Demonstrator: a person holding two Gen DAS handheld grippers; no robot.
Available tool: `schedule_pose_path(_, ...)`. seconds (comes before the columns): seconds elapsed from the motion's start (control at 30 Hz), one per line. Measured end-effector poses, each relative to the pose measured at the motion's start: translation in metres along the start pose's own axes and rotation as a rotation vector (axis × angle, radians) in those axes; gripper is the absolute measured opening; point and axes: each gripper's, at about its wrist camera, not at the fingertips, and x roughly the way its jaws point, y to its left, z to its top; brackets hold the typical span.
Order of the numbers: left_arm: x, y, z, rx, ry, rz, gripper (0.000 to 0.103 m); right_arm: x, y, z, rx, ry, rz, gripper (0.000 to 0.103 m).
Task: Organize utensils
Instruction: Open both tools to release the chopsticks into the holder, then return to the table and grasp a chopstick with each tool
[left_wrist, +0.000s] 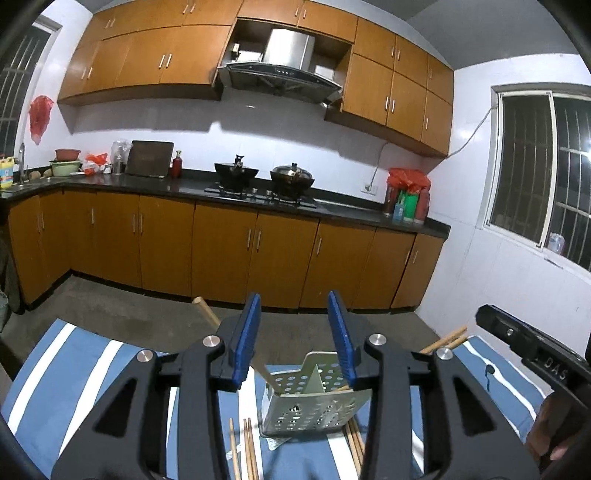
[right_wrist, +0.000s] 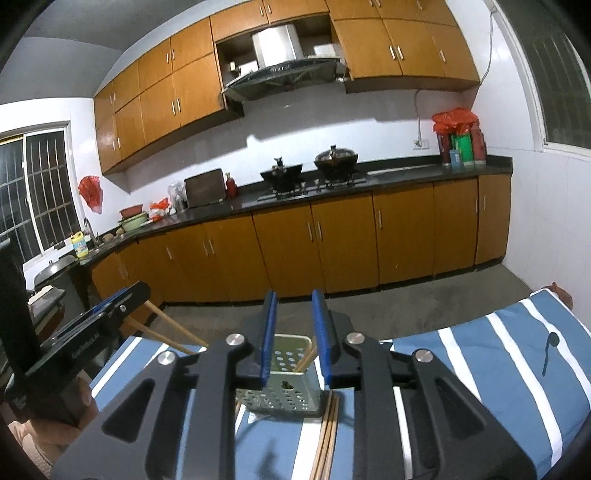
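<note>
Claws both stand apart, left claw (left_wrist: 295, 334) wider than right claw (right_wrist: 295, 332), gripping nothing.

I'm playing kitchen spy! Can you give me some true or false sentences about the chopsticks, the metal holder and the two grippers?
1. The perforated metal holder stands on a blue and white striped cloth. True.
2. Every chopstick is already in the holder. False: some loose chopsticks lie on the cloth beside it.
3. The left hand-held gripper is open and grips nothing. True.
4. The right hand-held gripper clamps a spoon. False: nothing is between its blue pads.
5. Two pots sit on the stove. True.
</note>
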Motion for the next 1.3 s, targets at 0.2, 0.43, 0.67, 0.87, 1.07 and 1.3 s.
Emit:
schedule_pose_path(0.2,-0.032,0.015,-0.001,-0.028,-0.034,0.021,0.044,-0.031,-0.015,-0.012,-0.005,-0.045,-0.054,0.027)
schedule_pose_path(0.43,-0.043,0.037,-0.05,0.027,0.072,0.166,0.049,-0.015,-0.041,-0.08,0.022,0.146,-0.114,0.027)
schedule_pose_path(0.67,-0.019,0.055,-0.13,0.036,0.339,0.211,0.048,0.028,-0.038,-0.175,0.02,0.443,-0.096,0.026)
schedule_pose_path(0.87,-0.014,0.061,-0.174,0.011,0.465,0.193,0.045,0.04,-0.031,-0.21,0.023,0.533,-0.083,0.025)
schedule_pose_path(1.07,-0.008,0.058,-0.187,-0.018,0.52,0.145,0.039,0.045,-0.029,-0.216,-0.013,0.551,-0.105,0.011)
schedule_pose_path(1.3,-0.004,0.048,-0.198,-0.031,0.565,0.079,0.028,0.044,-0.049,-0.209,0.042,0.533,-0.173,0.008)
